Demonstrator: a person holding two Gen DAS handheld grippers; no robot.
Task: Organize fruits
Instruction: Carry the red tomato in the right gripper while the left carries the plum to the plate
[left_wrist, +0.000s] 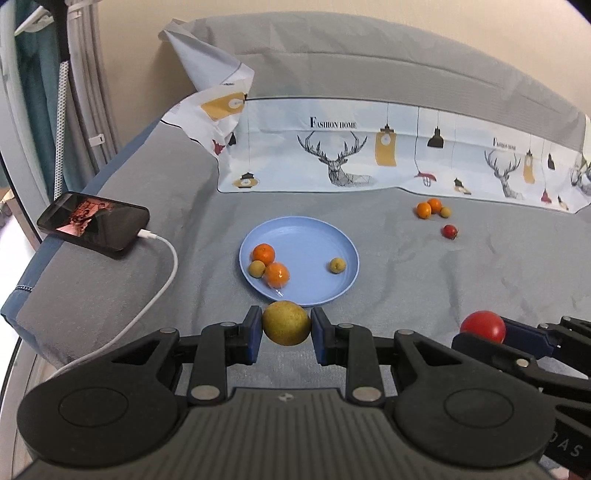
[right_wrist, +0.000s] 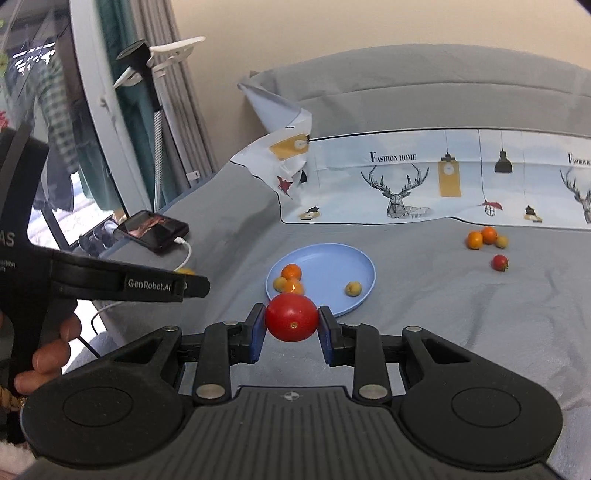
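My left gripper (left_wrist: 286, 325) is shut on a yellow-green fruit (left_wrist: 286, 322), held just in front of the near rim of the blue plate (left_wrist: 314, 236). My right gripper (right_wrist: 291, 325) is shut on a red tomato (right_wrist: 291, 320), also near the plate (right_wrist: 332, 258); it shows in the left wrist view (left_wrist: 483, 326) at the right. The plate holds two small oranges (left_wrist: 263, 253) (left_wrist: 277, 275) and two small yellow-green fruits (left_wrist: 256, 268) (left_wrist: 337, 265). On the grey cover beyond lie two oranges (left_wrist: 428, 207), a yellow-green fruit (left_wrist: 446, 212) and a small red tomato (left_wrist: 450, 231).
A phone (left_wrist: 94, 223) on a white charging cable (left_wrist: 162, 273) lies at the bed's left edge. A printed deer-pattern cloth (left_wrist: 369, 147) and a grey pillow (left_wrist: 369, 62) lie at the back. A clamp stand and curtains stand left of the bed.
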